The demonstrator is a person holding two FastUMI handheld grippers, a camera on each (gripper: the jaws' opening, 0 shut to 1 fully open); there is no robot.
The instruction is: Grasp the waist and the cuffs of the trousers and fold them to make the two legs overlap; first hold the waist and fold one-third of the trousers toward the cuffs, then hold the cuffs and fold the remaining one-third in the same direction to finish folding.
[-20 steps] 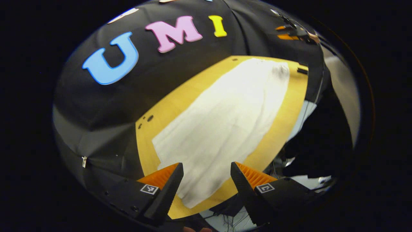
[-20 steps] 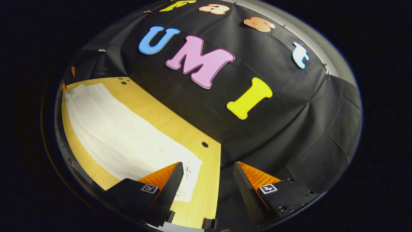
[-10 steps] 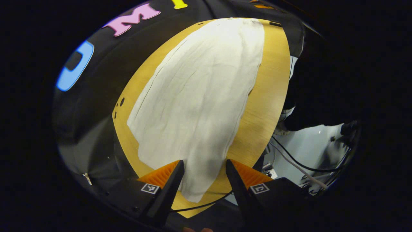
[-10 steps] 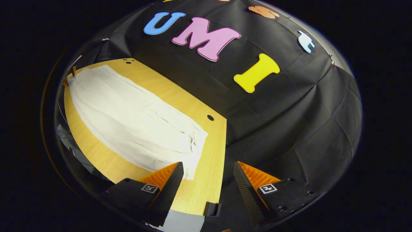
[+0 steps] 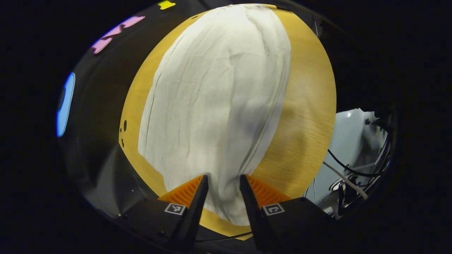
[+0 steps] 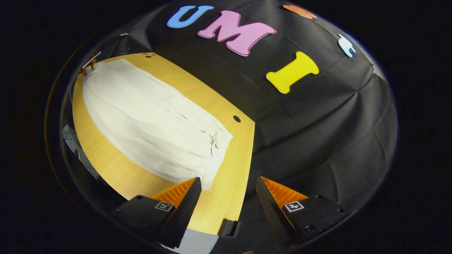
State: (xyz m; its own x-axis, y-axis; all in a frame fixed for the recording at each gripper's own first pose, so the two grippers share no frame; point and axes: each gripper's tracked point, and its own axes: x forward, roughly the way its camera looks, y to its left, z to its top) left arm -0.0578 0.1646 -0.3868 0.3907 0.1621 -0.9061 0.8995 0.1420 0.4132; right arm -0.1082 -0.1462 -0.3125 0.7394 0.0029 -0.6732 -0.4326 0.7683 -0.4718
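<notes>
White trousers (image 5: 215, 98) lie flat and lengthwise on the wooden table (image 5: 307, 116). In the left gripper view their cuff end is nearest. My left gripper (image 5: 223, 183) hangs low over that end, its jaws partly narrowed with cloth showing in the gap; I see no firm pinch. In the right gripper view the trousers (image 6: 152, 123) run away to the upper left, with the gathered waist (image 6: 217, 144) nearest. My right gripper (image 6: 229, 185) is open above the bare table (image 6: 226, 197) corner, its left finger just beside the waist's near corner, holding nothing.
The table's edge drops to a pale floor with cables (image 5: 349, 173) on the right of the left gripper view. A round hole (image 6: 237, 119) sits near the table's back edge and a black clip (image 6: 229, 227) on its front edge. Black cloth walls stand close behind.
My left gripper has tipped down and closed in over the cuff end, and its jaws have narrowed. The right gripper view has shifted slightly, showing more of the waist; its jaws stay wide.
</notes>
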